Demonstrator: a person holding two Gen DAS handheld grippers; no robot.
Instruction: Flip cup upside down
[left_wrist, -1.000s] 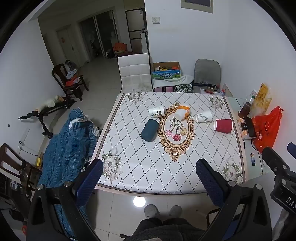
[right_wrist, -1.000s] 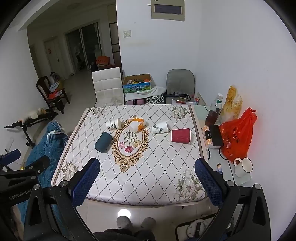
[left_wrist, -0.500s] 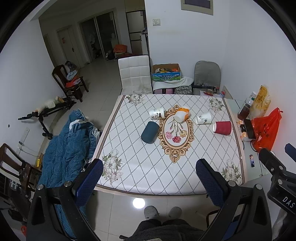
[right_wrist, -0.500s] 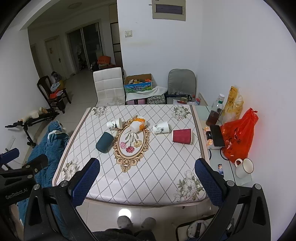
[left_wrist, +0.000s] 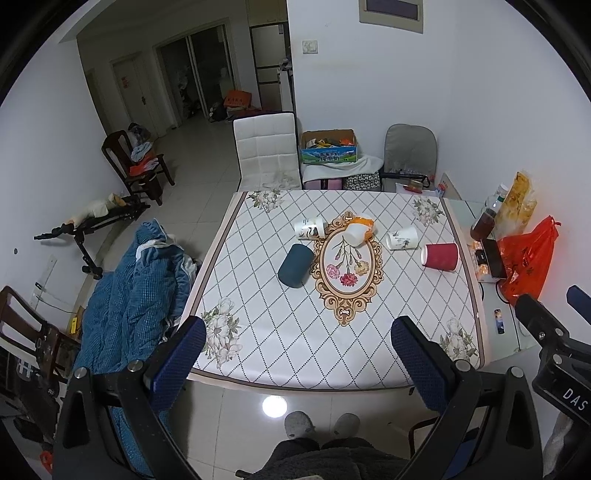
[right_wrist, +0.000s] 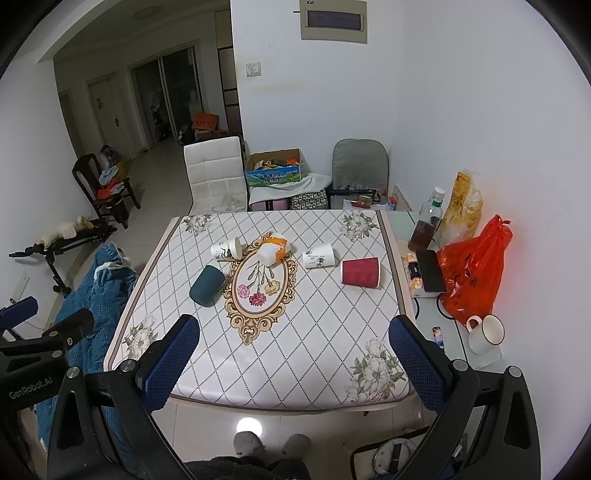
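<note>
Several cups lie on their sides on the patterned table: a dark teal cup, a white printed cup, a white cup on an orange one, a second white printed cup and a red cup. The right wrist view shows the teal cup and the red cup too. My left gripper is open and empty, high above the near table edge. My right gripper is open and empty, also above the near edge.
A side surface at the right holds an orange bag, a bottle, a phone and a white mug. A blue blanket lies left of the table. A white chair stands behind it.
Both grippers have drifted slightly; the table sits a little higher in both views. Nothing on the table has moved.
</note>
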